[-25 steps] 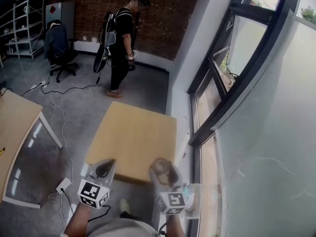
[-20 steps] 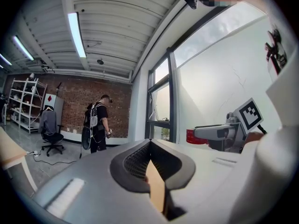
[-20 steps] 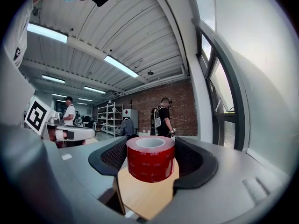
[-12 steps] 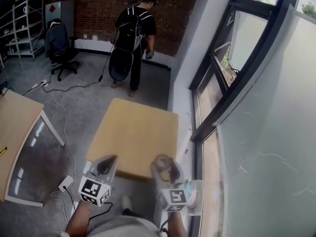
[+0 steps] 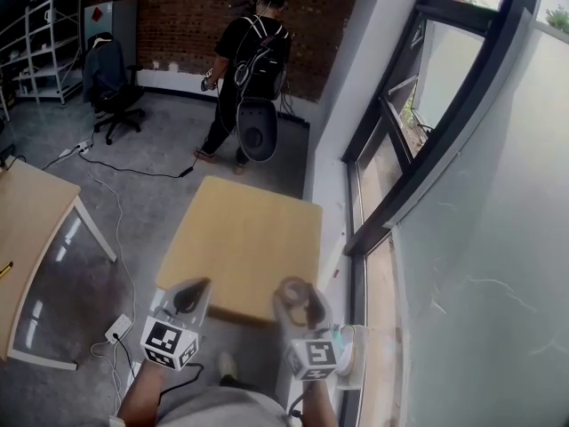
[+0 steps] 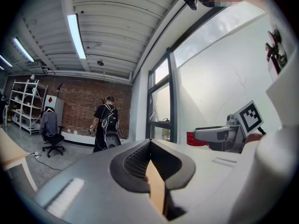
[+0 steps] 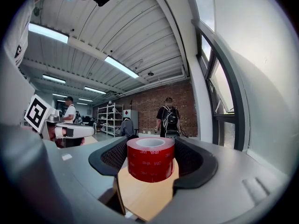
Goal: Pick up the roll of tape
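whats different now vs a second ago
Only the person with the backpack in the background moved, stepping to the right along the brick wall. Both grippers stayed put: the right gripper still clamps the roll of tape at the table's near edge, and the left gripper stays shut and empty.
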Demonstrator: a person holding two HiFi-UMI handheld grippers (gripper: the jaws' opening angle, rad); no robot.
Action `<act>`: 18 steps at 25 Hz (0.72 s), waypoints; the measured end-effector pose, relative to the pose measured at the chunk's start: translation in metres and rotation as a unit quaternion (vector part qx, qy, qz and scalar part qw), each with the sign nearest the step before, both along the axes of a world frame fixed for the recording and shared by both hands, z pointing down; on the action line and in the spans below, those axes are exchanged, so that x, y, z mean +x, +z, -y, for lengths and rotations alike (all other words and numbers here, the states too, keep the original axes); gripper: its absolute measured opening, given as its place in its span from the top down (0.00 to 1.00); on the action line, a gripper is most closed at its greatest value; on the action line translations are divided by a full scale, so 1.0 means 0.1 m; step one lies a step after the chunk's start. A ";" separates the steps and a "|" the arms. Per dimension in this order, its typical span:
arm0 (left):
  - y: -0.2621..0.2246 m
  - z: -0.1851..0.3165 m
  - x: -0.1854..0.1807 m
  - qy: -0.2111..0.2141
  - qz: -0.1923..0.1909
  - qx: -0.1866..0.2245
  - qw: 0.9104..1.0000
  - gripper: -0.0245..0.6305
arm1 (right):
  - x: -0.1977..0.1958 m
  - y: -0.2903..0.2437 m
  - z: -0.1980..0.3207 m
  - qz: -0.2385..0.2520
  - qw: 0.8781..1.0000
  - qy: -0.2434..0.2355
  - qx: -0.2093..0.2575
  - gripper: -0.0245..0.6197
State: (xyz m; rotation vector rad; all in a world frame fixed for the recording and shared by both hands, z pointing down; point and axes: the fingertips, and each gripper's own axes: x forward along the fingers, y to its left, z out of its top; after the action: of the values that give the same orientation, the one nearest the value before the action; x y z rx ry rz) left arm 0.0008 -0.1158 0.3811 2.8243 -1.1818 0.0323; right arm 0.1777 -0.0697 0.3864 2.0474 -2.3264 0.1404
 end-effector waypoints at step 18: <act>-0.02 -0.05 0.03 -0.002 0.001 0.002 1.000 0.96 | 0.03 -0.14 -0.03 0.007 1.000 0.001 0.020 0.45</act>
State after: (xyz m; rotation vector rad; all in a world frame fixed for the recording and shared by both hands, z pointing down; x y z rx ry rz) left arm 0.0042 -0.1110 0.3792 2.8257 -1.1891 0.0322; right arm 0.1803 -0.0667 0.3722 2.0721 -2.3547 0.1101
